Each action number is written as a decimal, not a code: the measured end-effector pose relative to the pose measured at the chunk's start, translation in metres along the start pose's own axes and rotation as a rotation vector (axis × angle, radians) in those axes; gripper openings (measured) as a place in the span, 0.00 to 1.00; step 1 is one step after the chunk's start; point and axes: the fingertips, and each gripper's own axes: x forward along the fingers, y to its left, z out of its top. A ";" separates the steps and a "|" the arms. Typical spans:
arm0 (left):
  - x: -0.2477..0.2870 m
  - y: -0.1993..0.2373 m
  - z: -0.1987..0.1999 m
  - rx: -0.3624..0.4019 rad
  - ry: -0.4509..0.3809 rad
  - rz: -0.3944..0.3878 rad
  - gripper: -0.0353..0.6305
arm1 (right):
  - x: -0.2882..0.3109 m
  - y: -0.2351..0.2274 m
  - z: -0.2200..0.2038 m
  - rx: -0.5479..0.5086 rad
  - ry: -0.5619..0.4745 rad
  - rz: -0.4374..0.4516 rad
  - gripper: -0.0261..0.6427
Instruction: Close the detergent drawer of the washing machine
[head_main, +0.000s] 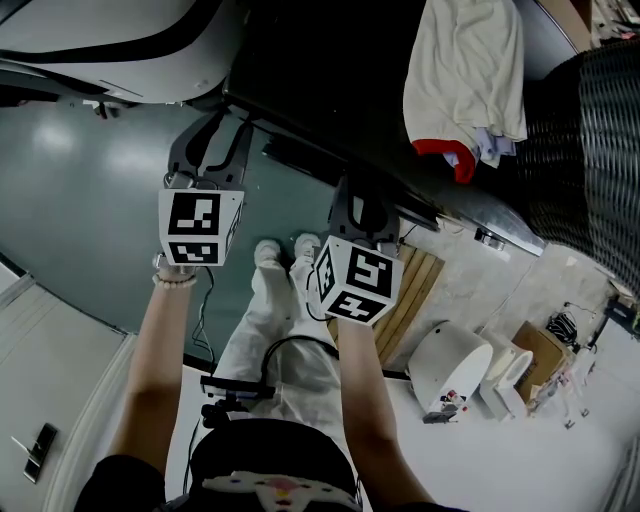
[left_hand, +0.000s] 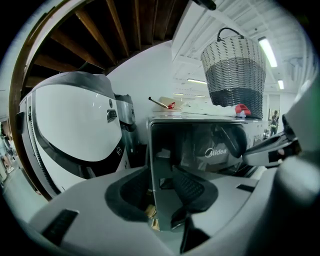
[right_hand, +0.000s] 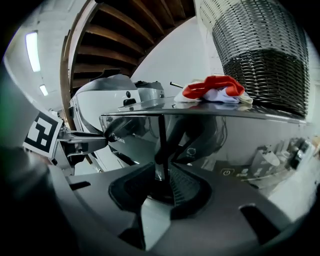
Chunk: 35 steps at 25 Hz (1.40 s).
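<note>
Left gripper (left_hand: 161, 192), right gripper (right_hand: 161, 189): fingers apart, clamping nothing. Both sit at the glossy detergent drawer (left_hand: 200, 145) front, top-left of the washing machine (right_hand: 250, 160). Push square, even pressure both sides, until flush.

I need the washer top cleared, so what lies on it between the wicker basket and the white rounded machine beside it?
A crumpled red-and-white cloth, right beside the wicker basket; the right gripper view shows it best.
</note>
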 end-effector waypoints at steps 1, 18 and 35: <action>0.000 0.000 0.000 -0.001 0.001 -0.002 0.28 | 0.000 0.000 0.000 0.017 0.002 -0.002 0.18; -0.016 0.000 -0.005 -0.141 -0.009 -0.006 0.27 | -0.005 0.007 0.003 -0.003 -0.032 0.080 0.14; -0.120 -0.044 0.069 -0.018 -0.115 -0.093 0.07 | -0.091 0.016 0.062 -0.078 -0.164 0.172 0.05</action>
